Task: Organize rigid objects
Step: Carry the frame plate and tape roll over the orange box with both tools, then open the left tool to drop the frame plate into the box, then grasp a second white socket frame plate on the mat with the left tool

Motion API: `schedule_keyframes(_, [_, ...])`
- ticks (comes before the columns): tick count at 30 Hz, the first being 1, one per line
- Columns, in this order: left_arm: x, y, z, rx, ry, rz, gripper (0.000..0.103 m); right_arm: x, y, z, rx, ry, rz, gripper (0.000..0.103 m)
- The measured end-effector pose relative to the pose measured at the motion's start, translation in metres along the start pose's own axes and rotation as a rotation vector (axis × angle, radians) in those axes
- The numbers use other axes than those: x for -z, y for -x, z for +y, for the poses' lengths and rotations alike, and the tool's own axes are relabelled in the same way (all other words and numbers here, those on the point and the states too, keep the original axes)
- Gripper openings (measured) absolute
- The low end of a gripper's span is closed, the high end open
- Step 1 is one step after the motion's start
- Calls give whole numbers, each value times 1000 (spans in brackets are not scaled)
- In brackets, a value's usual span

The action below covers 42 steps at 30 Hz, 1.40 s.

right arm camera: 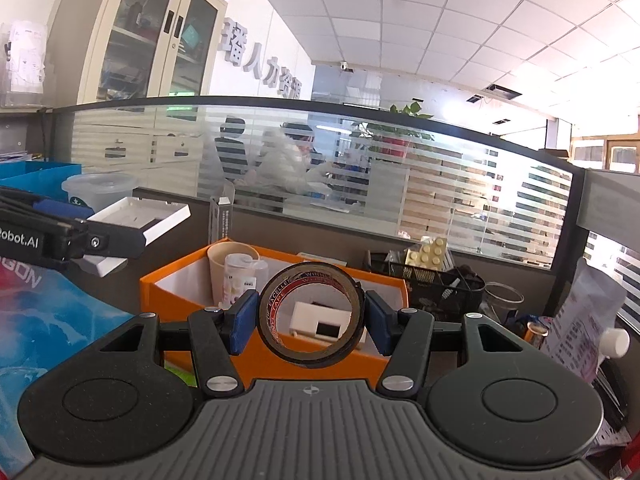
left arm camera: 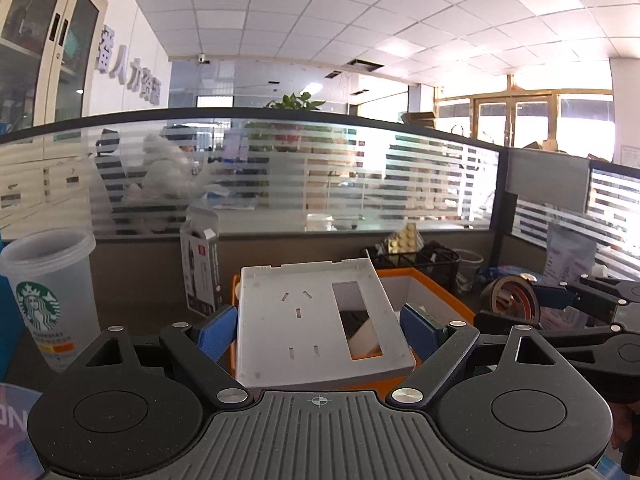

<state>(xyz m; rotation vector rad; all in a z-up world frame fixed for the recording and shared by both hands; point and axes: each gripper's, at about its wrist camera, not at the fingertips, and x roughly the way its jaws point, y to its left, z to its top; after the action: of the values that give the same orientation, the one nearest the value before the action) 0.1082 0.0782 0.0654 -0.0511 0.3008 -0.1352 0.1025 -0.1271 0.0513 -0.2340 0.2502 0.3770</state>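
Observation:
My left gripper [left arm camera: 320, 326] is shut on a flat grey plastic cover plate [left arm camera: 316, 316] with a rectangular cut-out, held above the orange box [left arm camera: 436, 284]. The plate also shows in the right wrist view [right arm camera: 136, 220] at the left, in the left gripper [right arm camera: 96, 240]. My right gripper [right arm camera: 310, 320] is shut on a brown tape roll [right arm camera: 311, 314], held upright in front of the orange box [right arm camera: 176, 284]. The tape roll [left arm camera: 514, 294] and right gripper [left arm camera: 560, 300] show at the right of the left wrist view. The box holds a beige cup [right arm camera: 228, 264], a small white bottle [right arm camera: 240, 280] and a white block [right arm camera: 320, 320].
A clear Starbucks cup [left arm camera: 52, 292] stands at the left, an open carton [left arm camera: 202, 264] behind the box. A black mesh organiser [right arm camera: 436, 284] with a yellow brick plate [right arm camera: 426, 254] sits right of the box. A striped glass partition [left arm camera: 280, 172] closes the desk's back.

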Motion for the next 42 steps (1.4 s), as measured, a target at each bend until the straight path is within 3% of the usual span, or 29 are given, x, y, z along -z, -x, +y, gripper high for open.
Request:
schedule_keyframes(10, [-10,-32,10,-7,12,2,84,-8,-36,-5,-11,-3,11,53])
schedule_keyframes(15, [-2,-47,15,-5,22,39,84,-7,-49,-6,-24,-9,18,53])
schedule_keyframes(18, [14,-49,23,33,41,97,84,-3,-55,-6,-35,-14,27,53])
schedule_keyframes(21, [41,-45,39,125,103,209,85,-1,-58,-6,-42,-20,32,53])
schedule_keyframes(25, [77,-16,56,208,185,311,89,5,-59,-8,-46,-30,37,53])
schedule_keyframes(28, [96,8,39,244,77,340,95,7,-64,-10,-45,-43,46,53])
schedule_keyframes(31, [114,22,18,332,-68,374,99,9,-65,-9,-51,-52,50,53])
schedule_keyframes(35, [131,28,3,442,-149,429,99,9,-61,-7,-58,-51,45,53])
schedule_keyframes(39, [149,26,-12,402,-248,484,103,9,-54,-7,-49,-47,44,53])
schedule_keyframes(42, [157,34,-20,386,-305,446,103,10,-49,-10,-38,-52,45,53])
